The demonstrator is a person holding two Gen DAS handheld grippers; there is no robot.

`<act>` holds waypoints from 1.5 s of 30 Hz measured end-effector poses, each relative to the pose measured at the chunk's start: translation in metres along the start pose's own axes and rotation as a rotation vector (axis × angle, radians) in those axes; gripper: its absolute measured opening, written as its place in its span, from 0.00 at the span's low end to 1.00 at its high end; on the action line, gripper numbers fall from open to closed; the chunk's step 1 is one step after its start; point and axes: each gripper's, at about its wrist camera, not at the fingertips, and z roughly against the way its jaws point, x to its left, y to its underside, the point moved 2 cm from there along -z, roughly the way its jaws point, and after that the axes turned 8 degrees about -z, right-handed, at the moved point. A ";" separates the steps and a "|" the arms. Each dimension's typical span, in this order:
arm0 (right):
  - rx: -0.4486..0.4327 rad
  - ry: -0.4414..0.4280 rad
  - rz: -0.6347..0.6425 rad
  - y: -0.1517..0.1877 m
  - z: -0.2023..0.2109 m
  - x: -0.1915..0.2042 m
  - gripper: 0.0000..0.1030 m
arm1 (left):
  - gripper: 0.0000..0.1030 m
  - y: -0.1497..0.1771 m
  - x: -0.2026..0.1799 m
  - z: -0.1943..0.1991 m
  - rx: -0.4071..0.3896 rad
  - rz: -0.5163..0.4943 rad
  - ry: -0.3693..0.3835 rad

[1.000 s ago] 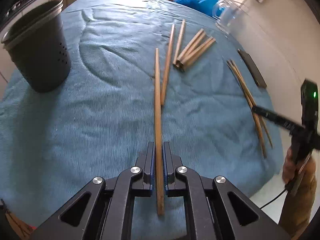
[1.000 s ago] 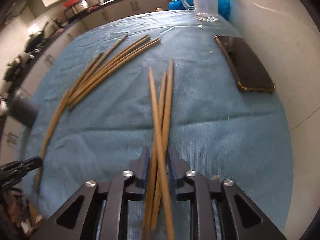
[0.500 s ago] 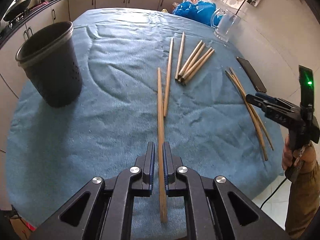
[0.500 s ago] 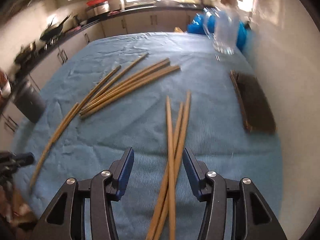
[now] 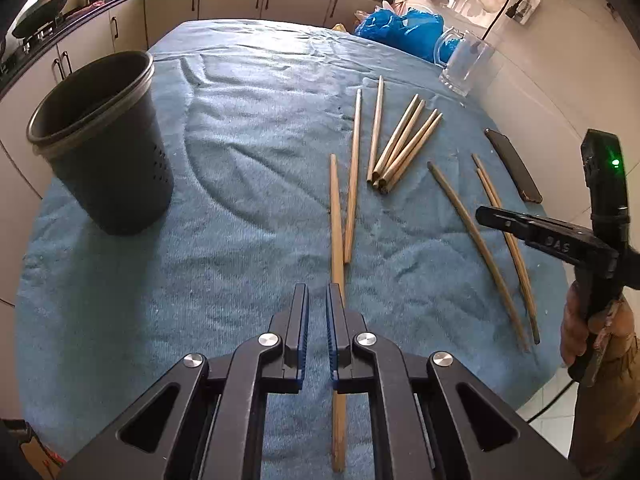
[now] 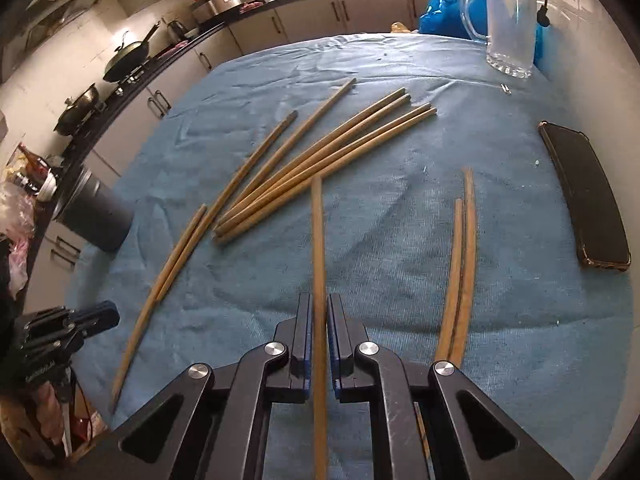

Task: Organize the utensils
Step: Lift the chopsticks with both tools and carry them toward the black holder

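My right gripper [image 6: 320, 300] has one wooden chopstick [image 6: 317, 240] between its pads, which are closing and press on it. Two more chopsticks [image 6: 464, 248] lie just to its right on the blue cloth. My left gripper [image 5: 317, 292] is shut, with only cloth showing in the thin gap between its pads. A long chopstick [image 5: 335, 208] runs under its right finger, not between the pads, and another [image 5: 352, 176] lies beside it. Several chopsticks [image 5: 404, 148] lie bunched farther back. The black perforated holder [image 5: 104, 168] stands at the far left.
A dark phone [image 6: 588, 200] lies by the right edge of the table. A glass mug [image 6: 510, 28] and a blue bag [image 5: 400, 32] sit at the back. A person's hand [image 5: 580, 332] holds the right gripper [image 5: 482, 214]. Kitchen counters surround the table.
The right jaws opened over three chopsticks, then closed on one, which now lies apart to the left of the other two. In the left view the long chopstick shifted from between the jaws to under the right finger.
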 end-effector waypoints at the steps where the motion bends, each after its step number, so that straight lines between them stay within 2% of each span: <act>1: -0.005 0.027 0.009 -0.001 -0.002 0.000 0.21 | 0.08 -0.003 -0.001 -0.002 -0.003 -0.004 0.000; 3: -0.008 0.082 0.012 -0.003 -0.007 -0.001 0.28 | 0.08 -0.010 -0.002 -0.008 0.000 -0.005 0.004; 6: 0.003 0.080 -0.002 -0.005 -0.010 -0.002 0.28 | 0.08 -0.020 -0.004 -0.021 0.009 -0.003 0.027; 12: 0.008 0.082 -0.002 -0.009 -0.021 0.001 0.28 | 0.10 -0.033 -0.013 -0.044 0.041 -0.038 0.019; 14: 0.011 0.075 -0.002 -0.009 -0.023 0.001 0.28 | 0.23 -0.028 -0.016 -0.042 0.050 -0.050 0.039; 15: 0.011 0.075 0.001 -0.009 -0.024 0.001 0.28 | 0.36 -0.024 -0.017 -0.038 0.048 -0.054 0.057; 16: 0.009 0.076 0.008 -0.008 -0.025 0.002 0.28 | 0.43 -0.020 -0.018 -0.035 0.043 -0.060 0.068; 17: 0.007 0.077 0.014 -0.007 -0.025 0.002 0.28 | 0.44 -0.016 -0.019 -0.033 0.040 -0.072 0.068; 20: 0.004 0.085 0.033 -0.006 -0.025 0.004 0.28 | 0.41 -0.008 -0.020 -0.033 0.048 -0.114 0.037; 21: 0.005 0.090 0.035 -0.007 -0.025 0.005 0.28 | 0.29 -0.008 -0.019 -0.033 0.048 -0.116 0.012; 22: 0.006 0.093 0.033 -0.007 -0.026 0.005 0.27 | 0.11 -0.008 -0.017 -0.033 0.051 -0.108 -0.014; 23: 0.008 0.099 0.027 -0.008 -0.026 0.005 0.19 | 0.07 -0.008 -0.014 -0.033 0.060 -0.089 -0.026; 25: 0.020 0.114 0.010 -0.009 -0.027 0.005 0.10 | 0.07 -0.005 -0.002 -0.031 0.068 -0.022 0.009; 30: 0.062 0.081 -0.071 -0.002 -0.022 -0.001 0.10 | 0.07 0.017 0.018 -0.013 0.090 0.075 0.007; 33: 0.095 0.057 -0.068 0.010 -0.017 0.002 0.10 | 0.07 0.027 0.014 -0.001 0.110 0.037 -0.002; 36: 0.105 0.075 -0.041 0.015 -0.015 0.006 0.15 | 0.09 0.020 0.010 0.005 0.085 0.006 -0.013; 38: 0.107 0.098 -0.025 0.012 -0.016 0.009 0.26 | 0.18 0.011 0.009 0.003 0.072 -0.014 -0.046; 39: 0.106 0.116 -0.020 0.010 -0.017 0.010 0.28 | 0.25 0.005 0.008 0.000 0.072 -0.024 -0.056; 45: 0.138 0.176 0.024 -0.007 -0.028 0.016 0.29 | 0.25 -0.017 0.011 -0.029 0.133 -0.056 -0.090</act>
